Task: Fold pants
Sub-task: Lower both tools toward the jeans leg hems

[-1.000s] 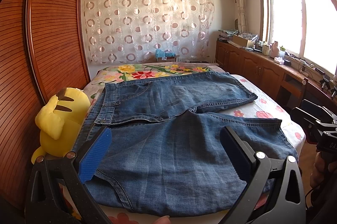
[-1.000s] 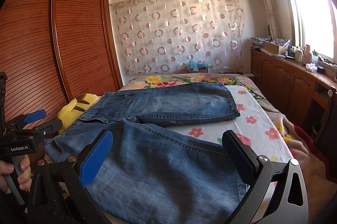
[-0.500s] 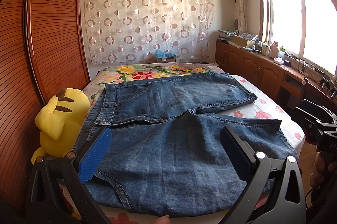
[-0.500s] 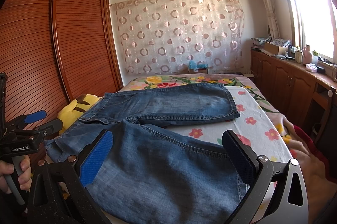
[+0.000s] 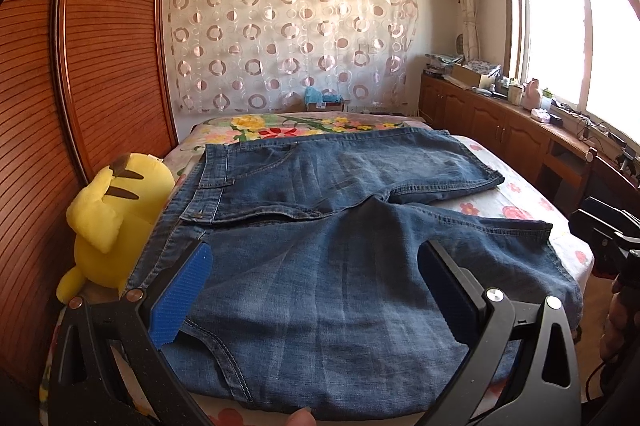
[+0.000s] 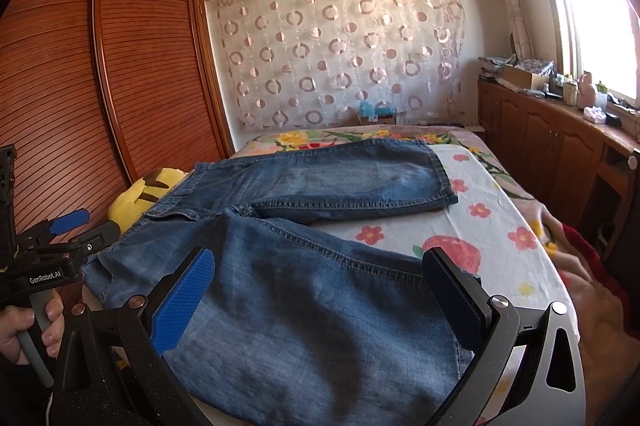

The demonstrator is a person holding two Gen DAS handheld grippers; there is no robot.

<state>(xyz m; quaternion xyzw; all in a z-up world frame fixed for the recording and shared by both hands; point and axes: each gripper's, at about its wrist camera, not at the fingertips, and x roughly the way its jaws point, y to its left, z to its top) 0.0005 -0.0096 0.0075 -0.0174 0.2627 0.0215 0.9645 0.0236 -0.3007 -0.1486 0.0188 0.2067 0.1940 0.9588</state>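
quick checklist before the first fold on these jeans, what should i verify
1. Left gripper open, holding nothing: ok.
2. Right gripper open, holding nothing: ok.
3. Jeans spread flat on the bed, both legs apart: ok.
4. Near leg's hem within the right gripper's reach: ok, likely.
5. Yellow plush toy clear of the waistband: not ok, it sits right beside it.
6. Nothing hidden under the denim: cannot tell.

Left tongs (image 5: 312, 290) and right tongs (image 6: 316, 294) gape wide
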